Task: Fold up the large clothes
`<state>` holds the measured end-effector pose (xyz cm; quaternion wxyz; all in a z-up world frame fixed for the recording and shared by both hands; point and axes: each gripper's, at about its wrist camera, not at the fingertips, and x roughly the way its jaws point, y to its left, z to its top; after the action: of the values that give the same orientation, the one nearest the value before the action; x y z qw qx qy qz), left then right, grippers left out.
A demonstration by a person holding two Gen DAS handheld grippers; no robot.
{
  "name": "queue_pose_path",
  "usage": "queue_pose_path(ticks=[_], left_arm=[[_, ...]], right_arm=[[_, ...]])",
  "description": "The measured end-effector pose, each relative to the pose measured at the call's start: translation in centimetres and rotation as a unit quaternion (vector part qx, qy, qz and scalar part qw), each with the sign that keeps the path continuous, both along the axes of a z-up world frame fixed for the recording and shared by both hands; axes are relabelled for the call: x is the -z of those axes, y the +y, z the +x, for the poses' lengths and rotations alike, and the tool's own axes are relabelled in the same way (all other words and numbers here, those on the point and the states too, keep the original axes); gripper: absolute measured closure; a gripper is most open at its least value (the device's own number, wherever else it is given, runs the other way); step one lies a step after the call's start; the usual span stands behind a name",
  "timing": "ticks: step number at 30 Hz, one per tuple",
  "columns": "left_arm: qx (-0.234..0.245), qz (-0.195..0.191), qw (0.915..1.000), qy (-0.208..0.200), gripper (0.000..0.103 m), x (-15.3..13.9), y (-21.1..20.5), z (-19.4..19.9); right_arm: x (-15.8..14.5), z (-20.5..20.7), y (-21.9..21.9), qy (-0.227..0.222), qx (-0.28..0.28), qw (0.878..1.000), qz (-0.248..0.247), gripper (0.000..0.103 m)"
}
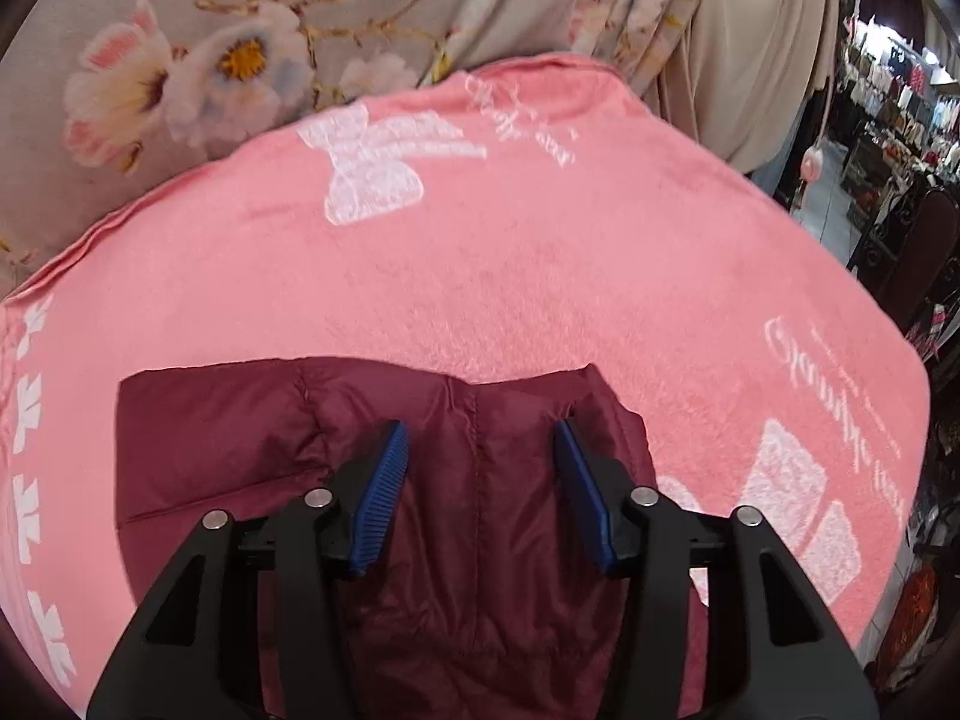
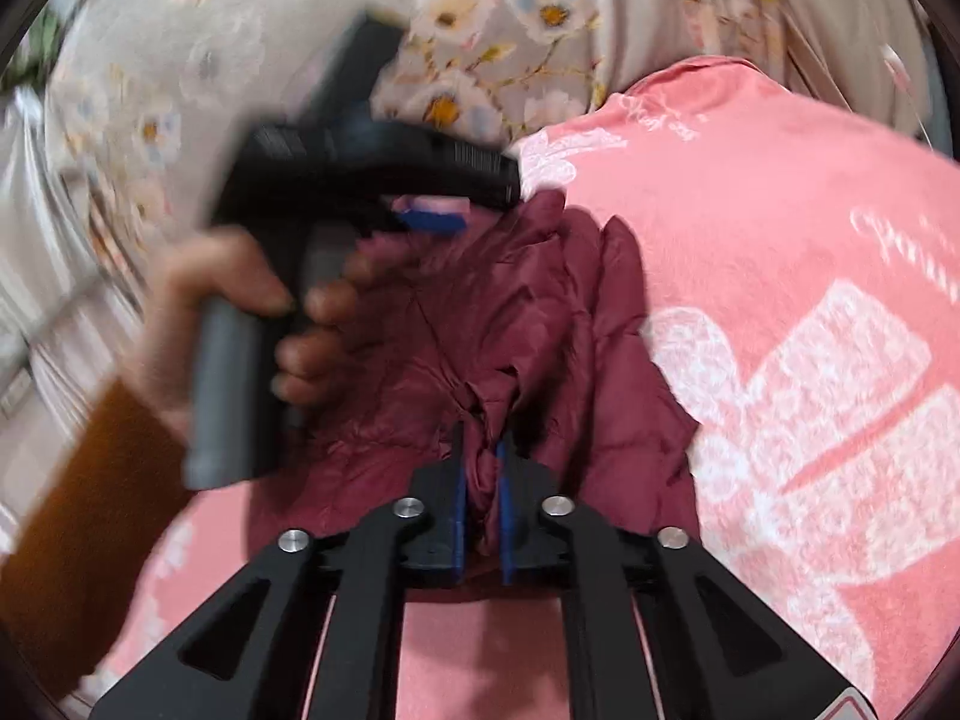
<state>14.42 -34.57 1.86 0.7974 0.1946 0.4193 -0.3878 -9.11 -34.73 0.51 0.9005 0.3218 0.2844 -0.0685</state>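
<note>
A dark maroon quilted jacket (image 1: 468, 516) lies on a pink blanket (image 1: 540, 276) with white bow prints. My left gripper (image 1: 480, 438) is open just above the jacket, its blue pads spread wide with nothing between them. In the right wrist view the jacket (image 2: 510, 324) is bunched and wrinkled. My right gripper (image 2: 480, 474) is shut on a pinched fold of the maroon fabric. The left gripper (image 2: 432, 219) also shows there, blurred, held by a hand at the jacket's far edge.
A grey floral sheet (image 1: 240, 30) covers the surface beyond the blanket. A beige curtain (image 1: 750, 30) hangs at the back right. A shop aisle with clothes racks (image 1: 888, 120) lies far right. The person's orange sleeve (image 2: 78, 528) is at the left.
</note>
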Motion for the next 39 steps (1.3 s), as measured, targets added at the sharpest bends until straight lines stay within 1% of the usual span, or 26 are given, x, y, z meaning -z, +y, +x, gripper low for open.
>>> queue_pose_path(ticks=[1, 4, 6, 9, 13, 16, 18, 20, 27, 29, 30, 32, 34, 36, 37, 38, 39], left_arm=[[0.0, 0.006, 1.0, 0.001, 0.057, 0.5, -0.4, 0.3], [0.005, 0.018, 0.9998, 0.004, 0.06, 1.7, -1.7, 0.3], [0.006, 0.025, 0.9997, 0.001, 0.061, 2.4, -2.7, 0.1], [0.0, 0.038, 0.9993, -0.006, 0.061, 3.6, -3.8, 0.1], [-0.013, 0.047, 0.9988, -0.009, 0.062, 4.7, -4.5, 0.5], [-0.021, 0.054, 0.9983, -0.01, 0.062, 5.7, -4.9, 1.0], [-0.027, 0.057, 0.998, -0.003, 0.062, 6.5, -5.1, 1.6], [-0.03, 0.061, 0.9977, -0.003, 0.062, 7.0, -5.3, 1.8], [-0.032, 0.063, 0.9971, -0.027, 0.062, 8.3, -5.6, 1.6], [-0.033, 0.06, 0.9971, -0.032, 0.062, 8.3, -5.6, 1.6], [-0.033, 0.053, 0.9975, -0.032, 0.062, 8.2, -5.5, 1.7], [-0.03, 0.034, 0.9988, -0.021, 0.062, 7.5, -4.8, 1.8], [-0.026, 0.009, 0.9994, -0.019, 0.062, 5.9, -3.4, 1.3], [-0.011, -0.006, 0.9998, -0.015, 0.062, 4.5, -2.3, 0.3], [-0.001, -0.014, 0.9998, -0.013, 0.062, 3.7, -1.6, -0.5], [0.006, -0.017, 0.9998, -0.008, 0.062, 3.1, -1.2, -1.0], [0.013, -0.02, 0.9997, -0.002, 0.062, 2.8, -0.9, -1.4]], right_arm=[[0.0, -1.0, -0.4, -0.011, 0.007, 1.0, 0.013, 0.098], [0.6, -2.5, -0.8, -0.014, 0.027, 0.999, 0.026, 0.098], [1.3, -2.6, -1.0, -0.003, 0.033, 0.999, 0.029, 0.098], [3.8, -2.4, -2.3, 0.014, 0.044, 0.996, 0.07, 0.098], [5.1, -2.0, -3.3, 0.019, 0.046, 0.994, 0.101, 0.099], [5.9, -2.1, -3.6, 0.016, 0.047, 0.992, 0.115, 0.099], [6.3, -2.3, -3.5, 0.015, 0.047, 0.991, 0.124, 0.1], [6.7, -2.6, -3.3, 0.019, 0.046, 0.991, 0.124, 0.101], [8.0, -2.3, -3.3, 0.036, 0.046, 0.99, 0.131, 0.103], [7.6, -2.1, -3.2, 0.043, 0.044, 0.991, 0.12, 0.102], [7.0, -2.0, -2.9, 0.047, 0.045, 0.993, 0.103, 0.101], [5.4, -2.3, -2.1, 0.053, 0.047, 0.996, 0.057, 0.095], [4.5, -2.8, -1.6, 0.05, 0.049, 0.997, 0.034, 0.085], [4.1, -3.3, -1.4, 0.047, 0.047, 0.997, 0.03, 0.085], [4.1, -3.4, -1.5, 0.048, 0.046, 0.997, 0.036, 0.087], [4.3, -3.5, -1.5, 0.048, 0.047, 0.997, 0.041, 0.091], [4.3, -3.6, -1.6, 0.048, 0.049, 0.997, 0.046, 0.092]])
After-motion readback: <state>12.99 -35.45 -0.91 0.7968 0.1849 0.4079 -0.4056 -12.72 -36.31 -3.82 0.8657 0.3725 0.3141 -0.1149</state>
